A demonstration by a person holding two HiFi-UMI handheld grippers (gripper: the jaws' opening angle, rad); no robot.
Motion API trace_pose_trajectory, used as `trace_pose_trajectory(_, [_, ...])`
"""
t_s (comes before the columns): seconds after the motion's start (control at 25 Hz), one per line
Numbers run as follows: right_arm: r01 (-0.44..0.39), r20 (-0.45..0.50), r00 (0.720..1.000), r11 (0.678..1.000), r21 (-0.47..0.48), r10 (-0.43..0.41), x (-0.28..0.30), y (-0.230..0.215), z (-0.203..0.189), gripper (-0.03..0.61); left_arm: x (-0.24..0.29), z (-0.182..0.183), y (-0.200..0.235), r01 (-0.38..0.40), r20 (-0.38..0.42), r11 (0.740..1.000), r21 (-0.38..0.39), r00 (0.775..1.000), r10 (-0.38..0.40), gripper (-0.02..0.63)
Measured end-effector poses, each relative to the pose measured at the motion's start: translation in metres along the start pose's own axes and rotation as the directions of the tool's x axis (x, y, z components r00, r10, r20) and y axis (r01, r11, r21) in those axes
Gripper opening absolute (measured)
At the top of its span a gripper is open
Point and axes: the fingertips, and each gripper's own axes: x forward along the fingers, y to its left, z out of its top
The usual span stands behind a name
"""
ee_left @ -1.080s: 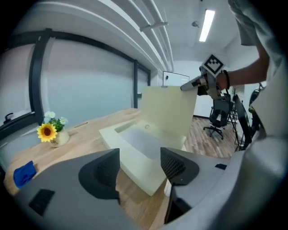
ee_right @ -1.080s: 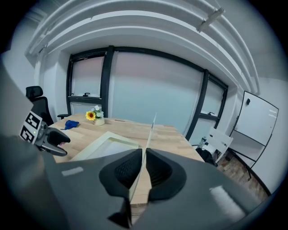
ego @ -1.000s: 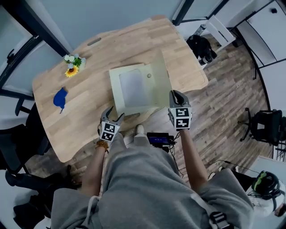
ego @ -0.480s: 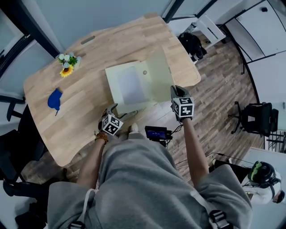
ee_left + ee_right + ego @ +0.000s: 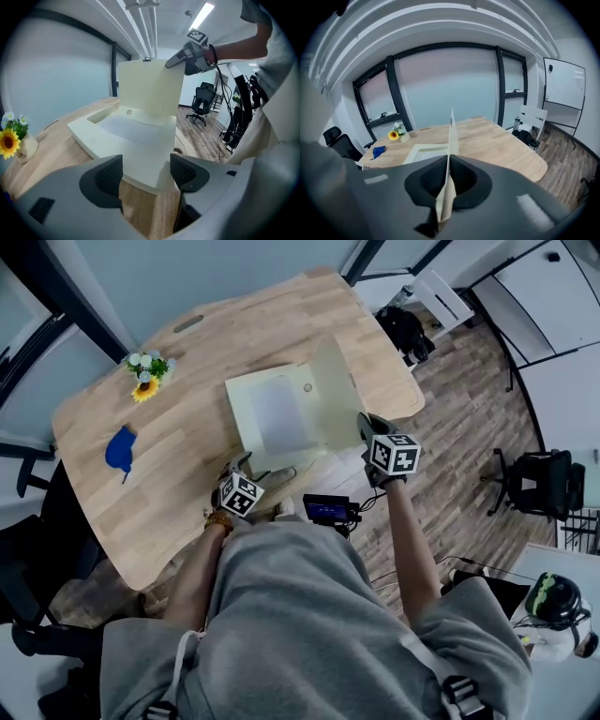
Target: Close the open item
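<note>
1. Head view
   1. A pale cream box [image 5: 272, 423] lies open on the wooden table [image 5: 187, 343], at the edge nearest the person.
   2. Its lid [image 5: 335, 395] is raised along the right side of the base.
   3. The right gripper [image 5: 366, 427] sits at the lid's near free corner.
   4. The left gripper [image 5: 248, 470] is at the near left corner of the base.
   5. A small vase of flowers [image 5: 147, 373] and a blue object [image 5: 122, 448] lie well apart from the box, on the left part of the table.

2. Left gripper view
   1. The jaws are spread wide.
   2. The near corner of the box base lies just ahead, in line with the gap; neither pad presses on it.
   3. The lid stands steeply above the far side of the base.
   4. The right gripper's tip is on the lid's upper corner.
   5. The flowers are at the left border of the view.

3. Right gripper view
   1. The jaws are pressed together on the lid's edge.
   2. The lid appears edge-on, as a thin upright sheet running up from between the pads.
   3. The base lies below and to the left of the lid.
   4. The flowers and the blue object are beyond the base, at the far left of the table.
   5. A whiteboard [image 5: 565, 89] hangs on the right-hand wall.
</note>
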Motion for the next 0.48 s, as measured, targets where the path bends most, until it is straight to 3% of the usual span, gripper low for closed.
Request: trace_pose_trajectory(0.48, [-0.114,-0.001,0.993,0.993,0.022,0.114,0.01,0.044,0.007,0.018,0.001,0.004,0.022,-0.003,0.0,1.0,-0.025,1.0,0.003,0.316])
